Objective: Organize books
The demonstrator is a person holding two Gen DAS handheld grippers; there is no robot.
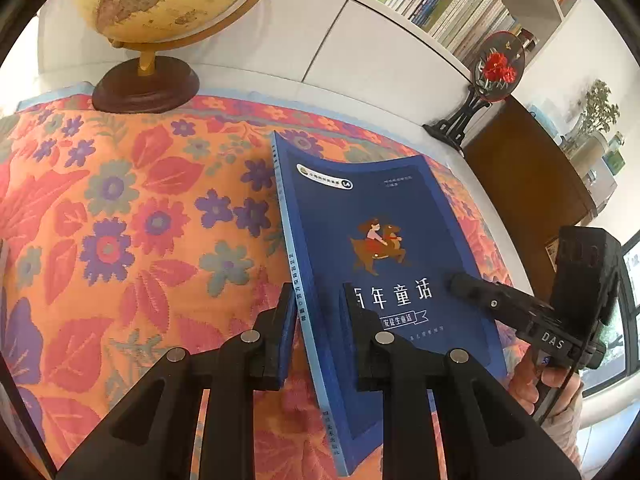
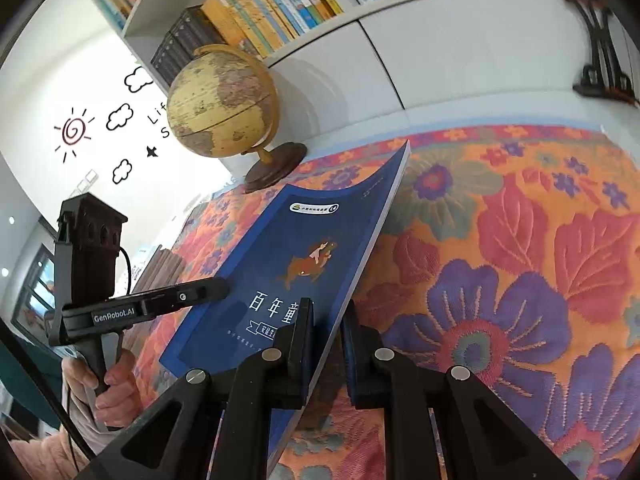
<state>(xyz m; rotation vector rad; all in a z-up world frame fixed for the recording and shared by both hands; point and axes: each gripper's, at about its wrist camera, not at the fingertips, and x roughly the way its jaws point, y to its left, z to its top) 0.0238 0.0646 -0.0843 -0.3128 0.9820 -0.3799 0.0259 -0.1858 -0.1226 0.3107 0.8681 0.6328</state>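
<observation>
Behind everything stands the white bookcase (image 2: 440,36), its open shelf packed with rows of upright and leaning books (image 2: 272,4); below it the worktop under the orange flowered cloth (image 1: 132,216) carries a yellowed globe on a dark wooden base (image 1: 160,8) and a black stand holding a round red-flower embroidery (image 1: 496,68). My task's thing, the thin dark-blue paperback with a rider on its cover (image 1: 372,240), is off the cloth and tilted, held between my two hands. My left claw (image 1: 316,320) is clamped on its spine edge near the bottom, and my right claw (image 2: 328,340) is pinched on the opposite page edge, also near the bottom. I judge the book light but floppy: the cover already bows between the two grips, and the glossy face looks slippery, so I'd keep hold close to the stiffer spine and avoid pulling the edges apart. The shelf looks nearly full; I'd guess a slim volume like this can only slide in upright at a gap between neighbours.
</observation>
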